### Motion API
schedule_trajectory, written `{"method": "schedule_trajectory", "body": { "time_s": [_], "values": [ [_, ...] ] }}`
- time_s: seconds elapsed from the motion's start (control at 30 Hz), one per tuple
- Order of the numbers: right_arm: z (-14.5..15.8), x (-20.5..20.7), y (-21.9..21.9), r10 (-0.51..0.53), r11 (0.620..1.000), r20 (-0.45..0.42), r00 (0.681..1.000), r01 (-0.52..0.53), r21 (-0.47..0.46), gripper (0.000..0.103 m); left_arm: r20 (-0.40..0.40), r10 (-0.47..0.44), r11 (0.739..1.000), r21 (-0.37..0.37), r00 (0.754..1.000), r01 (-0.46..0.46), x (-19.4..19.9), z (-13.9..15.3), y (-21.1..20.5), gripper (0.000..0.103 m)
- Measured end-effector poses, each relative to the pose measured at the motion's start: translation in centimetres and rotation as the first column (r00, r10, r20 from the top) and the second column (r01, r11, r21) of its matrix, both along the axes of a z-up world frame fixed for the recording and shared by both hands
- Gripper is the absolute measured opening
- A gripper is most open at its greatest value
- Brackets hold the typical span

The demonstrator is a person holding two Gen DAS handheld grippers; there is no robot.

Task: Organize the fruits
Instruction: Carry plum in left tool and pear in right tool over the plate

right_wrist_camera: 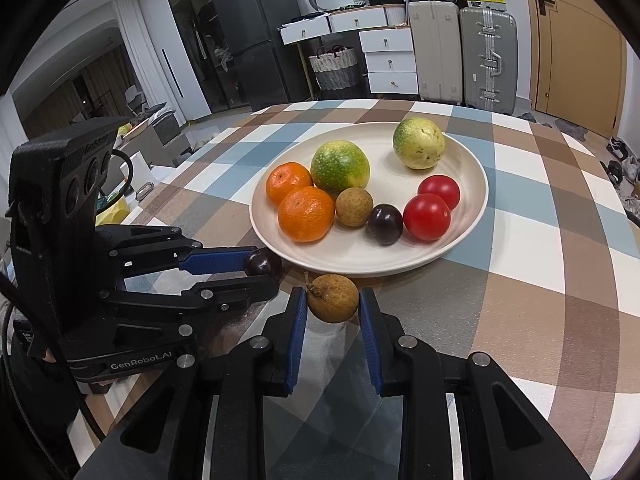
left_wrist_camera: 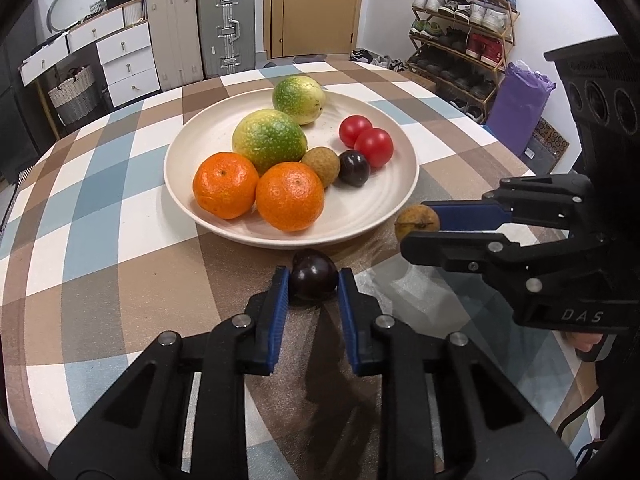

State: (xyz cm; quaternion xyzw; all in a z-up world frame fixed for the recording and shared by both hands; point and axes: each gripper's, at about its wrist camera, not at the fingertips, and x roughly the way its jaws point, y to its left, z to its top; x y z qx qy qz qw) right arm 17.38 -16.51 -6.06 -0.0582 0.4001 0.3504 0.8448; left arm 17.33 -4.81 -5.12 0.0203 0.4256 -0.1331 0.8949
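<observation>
The worktop (left_wrist_camera: pixel 100 200) carries a plate (left_wrist_camera: pixel 380 204) that already holds most of the fruit. Two pieces are left at its near rim: the right gripper (right_wrist_camera: pixel 333 304) is clamped on a brown longan (right_wrist_camera: pixel 332 298), and the left gripper (left_wrist_camera: pixel 313 280) on a dark plum (left_wrist_camera: pixel 313 276).

A cream plate (left_wrist_camera: pixel 392 204) carries two oranges (left_wrist_camera: pixel 225 185) at 7 o'clock, two green-yellow mottled fruits (left_wrist_camera: pixel 269 140) toward 12, two red tomatoes (left_wrist_camera: pixel 373 147) at 3, with a tan longan (left_wrist_camera: pixel 321 166) and dark plum (left_wrist_camera: pixel 354 168) mid-plate. Just off its near rim, another dark plum (left_wrist_camera: pixel 313 274) and brown longan (right_wrist_camera: pixel 333 298) sit pinched.
</observation>
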Motion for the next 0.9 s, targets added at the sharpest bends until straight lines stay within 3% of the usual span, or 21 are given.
{"method": "schedule_trajectory", "body": {
  "time_s": [0.3, 0.6, 0.9],
  "values": [
    [0.1, 0.0, -0.1, 0.003, 1.000, 0.003, 1.000, -0.003, 0.008, 0.027, 0.014, 0.007, 1.000, -0.021, 1.000, -0.006, -1.0, 0.5, 0.7, 0.022],
    [1.4, -0.3, -1.0, -0.011, 0.997, 0.047, 0.999, 0.008, 0.072, 0.027, 0.096, 0.021, 0.997, -0.072, 0.995, -0.014, -2.0, 2.5, 1.6, 0.022],
    [2.2, 0.2, -2.0, -0.080, 0.991, 0.082, 0.993, 0.071, 0.112, 0.027, 0.145, 0.091, 0.992, -0.095, 0.985, -0.078, -2.1, 3.8, 2.8, 0.022]
  ]
}}
